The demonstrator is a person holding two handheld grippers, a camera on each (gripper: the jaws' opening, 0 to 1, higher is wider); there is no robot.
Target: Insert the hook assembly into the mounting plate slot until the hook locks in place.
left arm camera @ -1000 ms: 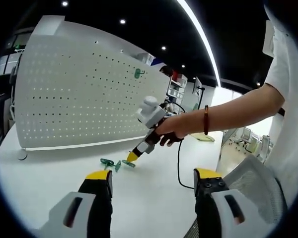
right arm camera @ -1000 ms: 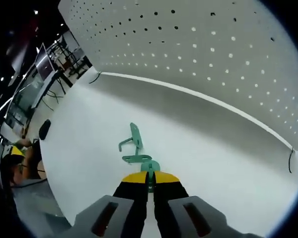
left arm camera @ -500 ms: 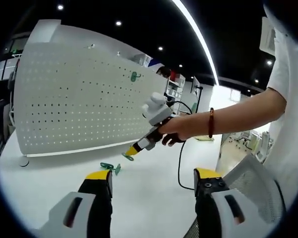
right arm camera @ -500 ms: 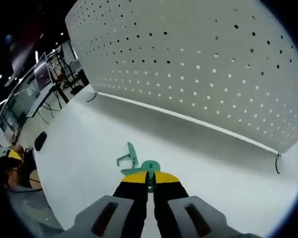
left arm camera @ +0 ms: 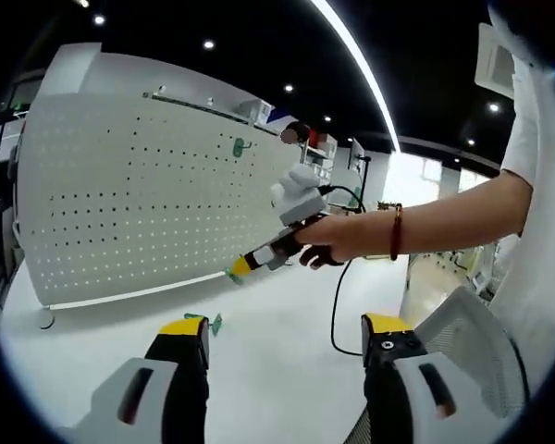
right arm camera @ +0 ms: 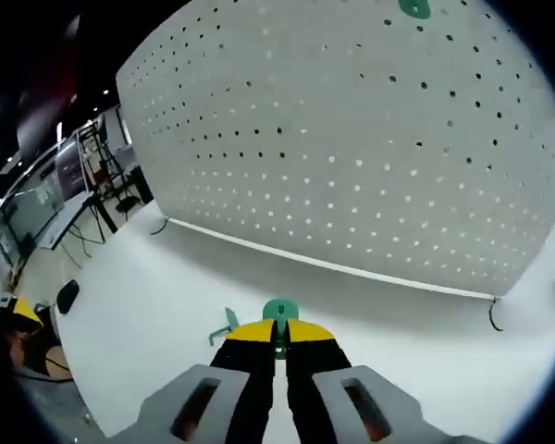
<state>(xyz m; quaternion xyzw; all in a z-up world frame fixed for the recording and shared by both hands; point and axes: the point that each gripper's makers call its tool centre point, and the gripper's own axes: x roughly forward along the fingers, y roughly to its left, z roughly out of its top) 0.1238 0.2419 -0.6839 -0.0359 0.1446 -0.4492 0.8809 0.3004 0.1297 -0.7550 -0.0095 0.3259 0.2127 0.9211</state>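
Observation:
In the right gripper view my right gripper [right arm camera: 278, 329] is shut on a green hook [right arm camera: 280, 311], held up in front of the white pegboard [right arm camera: 351, 166]. Another green hook [right arm camera: 413, 8] hangs high on that board. A loose green hook [right arm camera: 226, 324] lies on the white table just left of the fingers. In the left gripper view the right gripper [left arm camera: 240, 268], held by a person's hand, lifts the green hook toward the pegboard [left arm camera: 120, 194], where a mounted hook [left arm camera: 240, 146] shows. My left gripper [left arm camera: 282, 335] stands open low over the table, beside a loose hook [left arm camera: 213, 322].
The white table [left arm camera: 277, 324] runs to the pegboard's base. A black cable [left arm camera: 334, 310] hangs from the right gripper. A mesh chair back [left arm camera: 486, 333] sits at the right. Desks and monitors [right arm camera: 69, 176] stand far left in the right gripper view.
The right gripper has lifted one green hook off the table and raised it toward the pegboard, leaving one hook behind. The left gripper has stayed open and nearly still.

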